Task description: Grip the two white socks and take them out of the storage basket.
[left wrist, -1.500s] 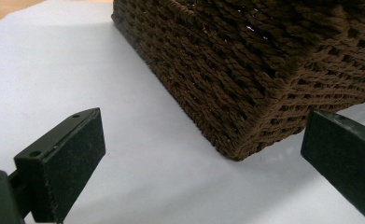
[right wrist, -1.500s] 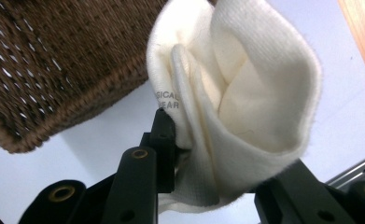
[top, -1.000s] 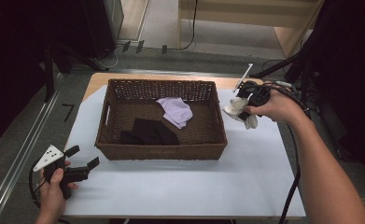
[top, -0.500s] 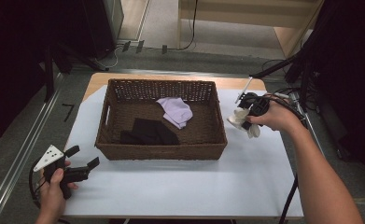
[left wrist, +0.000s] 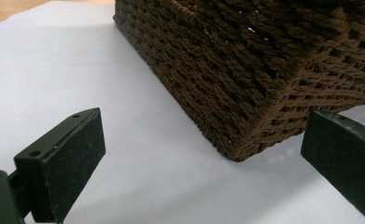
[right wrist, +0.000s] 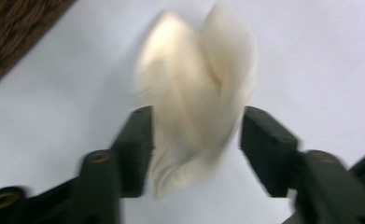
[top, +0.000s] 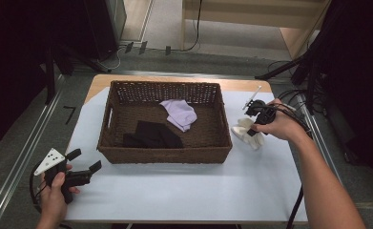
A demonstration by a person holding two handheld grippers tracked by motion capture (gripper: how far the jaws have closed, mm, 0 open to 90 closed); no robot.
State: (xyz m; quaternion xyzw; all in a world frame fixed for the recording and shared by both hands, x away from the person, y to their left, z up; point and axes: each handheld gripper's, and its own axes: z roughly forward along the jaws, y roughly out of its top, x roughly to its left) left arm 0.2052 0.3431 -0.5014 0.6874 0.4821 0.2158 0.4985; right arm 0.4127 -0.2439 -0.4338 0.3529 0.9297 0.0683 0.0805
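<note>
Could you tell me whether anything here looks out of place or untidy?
One thing stands out: a crumpled white cloth lies on the table outside the basket, beside its right wall, between the jaws of the right gripper, which have just been opening. The purple cloth and black cloth lie inside the basket.

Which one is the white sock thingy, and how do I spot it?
Find the big brown woven basket in the middle of the white table. Just outside its right wall, between the open right gripper jaws, lies the cream-white cloth. It alone lies outside; the lilac cloth and black cloth lie inside.
</note>
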